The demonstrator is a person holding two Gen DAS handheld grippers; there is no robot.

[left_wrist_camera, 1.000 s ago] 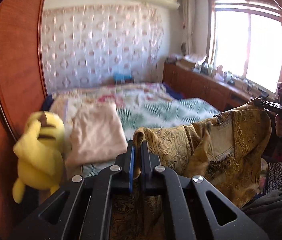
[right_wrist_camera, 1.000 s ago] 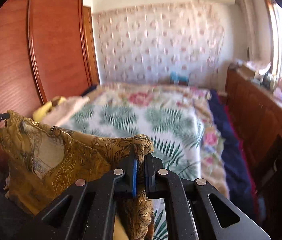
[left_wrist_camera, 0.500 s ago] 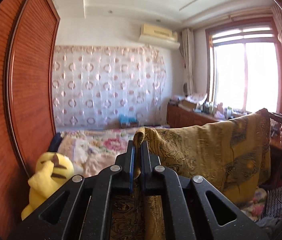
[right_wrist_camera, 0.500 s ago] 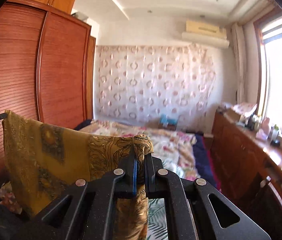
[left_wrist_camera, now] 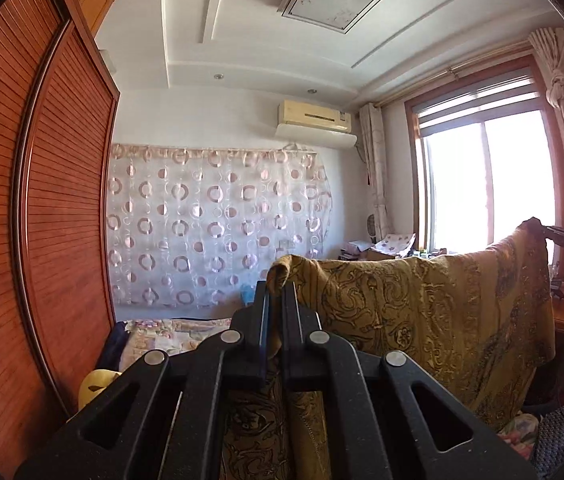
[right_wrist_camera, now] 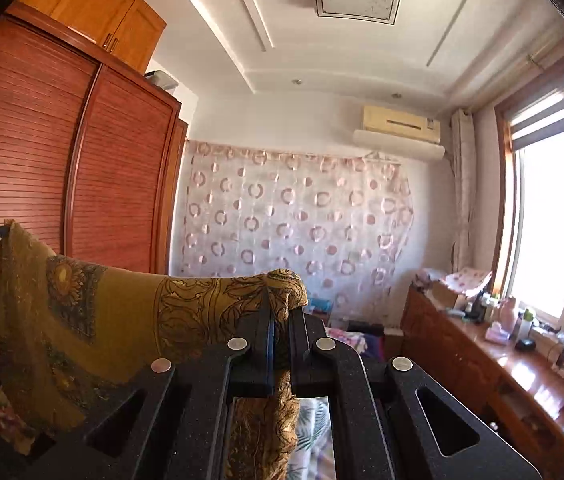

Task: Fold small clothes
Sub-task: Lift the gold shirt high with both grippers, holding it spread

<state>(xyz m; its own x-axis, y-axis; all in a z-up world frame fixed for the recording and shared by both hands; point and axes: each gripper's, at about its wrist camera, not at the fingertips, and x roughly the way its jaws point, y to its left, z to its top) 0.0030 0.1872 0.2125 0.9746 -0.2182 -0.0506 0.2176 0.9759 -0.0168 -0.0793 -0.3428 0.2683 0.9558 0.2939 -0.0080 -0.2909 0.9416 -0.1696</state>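
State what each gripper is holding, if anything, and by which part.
Both hold the same mustard-gold patterned garment. The left gripper is shut on one top corner, the right gripper on the opposite top corner, so the cloth hangs spread between them.

Bed mostly behind garment

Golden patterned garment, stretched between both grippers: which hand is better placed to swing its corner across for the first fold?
Neither clearly. The left gripper and right gripper each pinch a top corner of the golden patterned garment, level and taut, so either could cross; the pictures favour neither.
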